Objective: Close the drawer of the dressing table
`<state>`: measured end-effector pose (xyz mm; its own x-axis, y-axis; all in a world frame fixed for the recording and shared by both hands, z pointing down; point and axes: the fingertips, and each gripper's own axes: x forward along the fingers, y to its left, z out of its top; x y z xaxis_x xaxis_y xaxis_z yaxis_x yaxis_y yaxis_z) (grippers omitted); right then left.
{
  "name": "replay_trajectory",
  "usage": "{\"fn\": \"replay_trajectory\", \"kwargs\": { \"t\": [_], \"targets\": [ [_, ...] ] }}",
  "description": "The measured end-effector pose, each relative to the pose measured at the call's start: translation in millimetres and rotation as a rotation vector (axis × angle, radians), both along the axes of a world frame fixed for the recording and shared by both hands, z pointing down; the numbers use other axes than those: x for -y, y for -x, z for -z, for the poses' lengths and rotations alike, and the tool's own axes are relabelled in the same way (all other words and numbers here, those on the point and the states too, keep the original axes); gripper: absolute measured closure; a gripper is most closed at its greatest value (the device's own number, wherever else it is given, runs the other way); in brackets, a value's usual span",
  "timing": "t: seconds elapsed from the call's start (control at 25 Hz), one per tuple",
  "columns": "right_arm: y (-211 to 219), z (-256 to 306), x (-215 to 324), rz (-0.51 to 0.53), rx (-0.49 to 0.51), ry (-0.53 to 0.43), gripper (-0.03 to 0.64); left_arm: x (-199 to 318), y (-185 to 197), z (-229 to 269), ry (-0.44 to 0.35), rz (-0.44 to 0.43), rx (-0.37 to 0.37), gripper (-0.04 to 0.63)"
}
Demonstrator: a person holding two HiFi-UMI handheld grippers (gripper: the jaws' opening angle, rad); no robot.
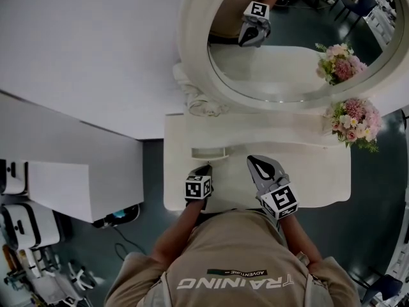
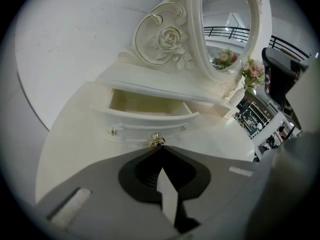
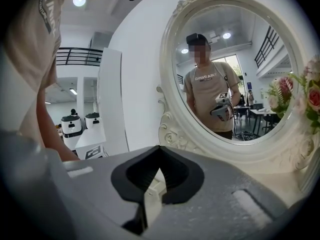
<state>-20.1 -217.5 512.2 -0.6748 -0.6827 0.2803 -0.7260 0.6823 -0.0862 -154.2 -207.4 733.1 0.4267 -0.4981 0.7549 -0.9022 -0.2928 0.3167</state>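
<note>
White dressing table [image 1: 319,174]: its shallow drawer [image 2: 150,120] stands open, gold knob [image 2: 157,140] right at the left gripper's [image 2: 161,149] pinched-together tips; right gripper [image 3: 159,149] closed, empty.

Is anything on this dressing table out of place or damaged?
The small drawer under the mirror stands pulled out, its inside showing. The left gripper, jaws together, points at its brass knob. Nothing looks spilled or broken; the flowers stand upright beside the mirror.
</note>
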Motion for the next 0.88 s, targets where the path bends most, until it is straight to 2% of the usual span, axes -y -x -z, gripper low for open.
{"fn": "replay_trajectory", "kwargs": {
  "t": [0.88],
  "targets": [
    [-1,0,17,0.007,-0.030,0.005,0.615,31,3,1,-0.003,0.016,-0.025,0.577]
  ]
}}
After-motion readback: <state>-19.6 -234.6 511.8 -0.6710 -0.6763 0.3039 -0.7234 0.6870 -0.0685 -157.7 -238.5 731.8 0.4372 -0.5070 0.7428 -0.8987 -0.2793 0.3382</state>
